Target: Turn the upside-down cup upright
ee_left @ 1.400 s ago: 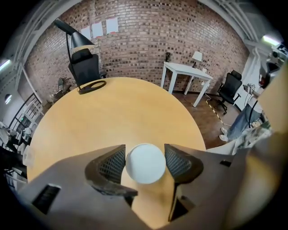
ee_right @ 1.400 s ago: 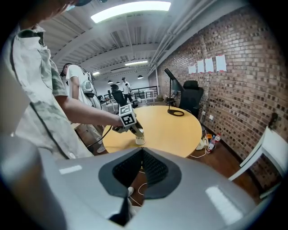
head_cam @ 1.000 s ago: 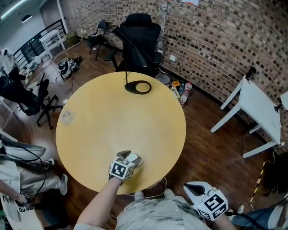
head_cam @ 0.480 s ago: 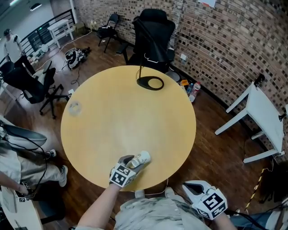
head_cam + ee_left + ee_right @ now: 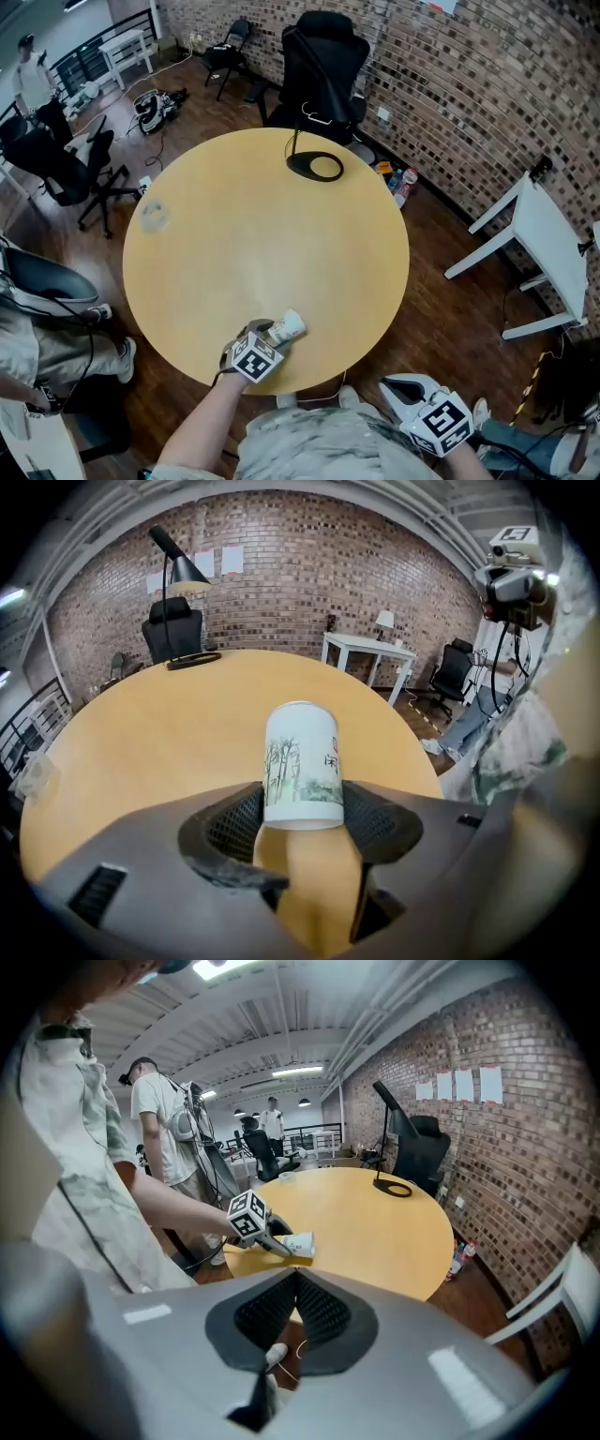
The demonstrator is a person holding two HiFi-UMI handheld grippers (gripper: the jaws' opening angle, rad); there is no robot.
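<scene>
Cup (image 5: 300,752), white with printed trees, sits clamped between the pads of the left tongs (image 5: 302,810), jutting out ahead of them, tilted over the round yellow surface (image 5: 262,225). Right tongs (image 5: 296,1309), pinched together and empty, hang well apart, off its edge.

The cup (image 5: 300,761) looks like smooth, glossy white ceramic with a printed landscape. The table (image 5: 262,225) has a smooth, matt light-wood top. The pads (image 5: 234,822) of the left gripper (image 5: 302,806) are matt, dark and mesh-textured. The wall (image 5: 450,84) is rough brick.
</scene>
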